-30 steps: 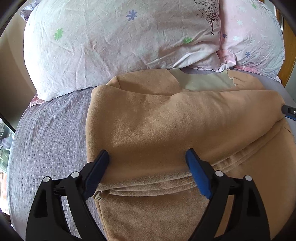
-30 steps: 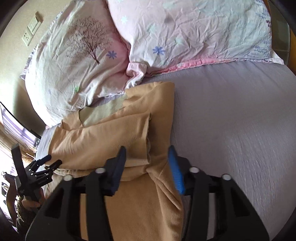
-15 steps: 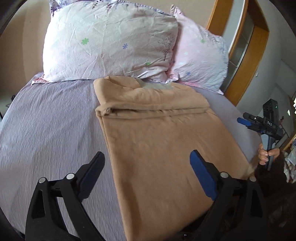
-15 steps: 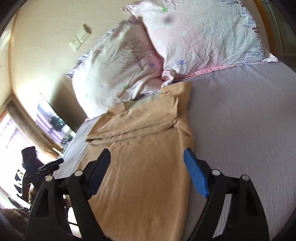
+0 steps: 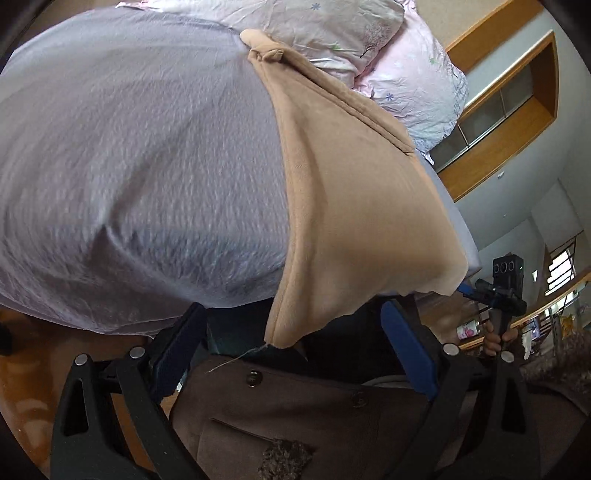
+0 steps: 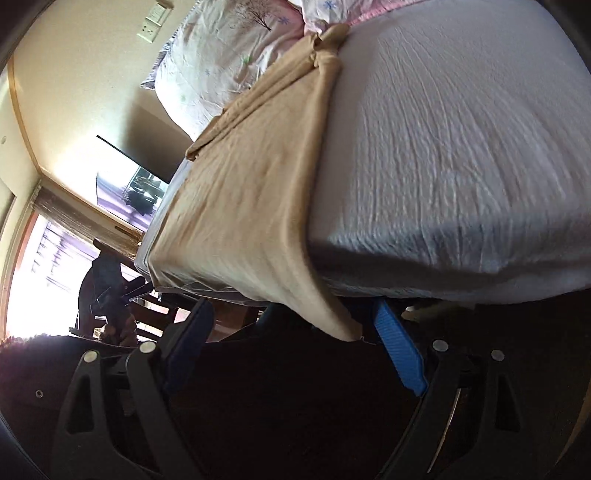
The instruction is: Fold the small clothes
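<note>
The bed (image 5: 129,166) fills most of both views, covered by a pale lilac sheet (image 6: 461,147) with a fine crinkled weave. Its near edge curves down in front of both cameras.

On the sheet lies the garment (image 5: 351,192), a tan fleece piece spread flat in a long strip from the pillows to the near edge of the bed. Its far end is folded over into a thicker band, bunched at the corner nearest the pillows. Its near hem hangs over the mattress edge, with 2 corners drooping; a loose thread trails from the lower one in the left view. In the right view the same garment (image 6: 251,192) drapes off the edge between that gripper's fingers.

2 pillows (image 5: 332,33) sit at the head of the bed, white and pink with small flower prints; the garment's folded end touches them. In the right view the pillows (image 6: 229,62) lean against a cream wall.

A brown buttoned coat (image 5: 314,413) fills the bottom of the left view.

The left gripper (image 5: 291,354) hangs below the mattress edge, its jaws wide apart, holding nothing. The right gripper (image 6: 295,350) is likewise spread wide and empty, its blue finger just beside the hanging hem.
</note>
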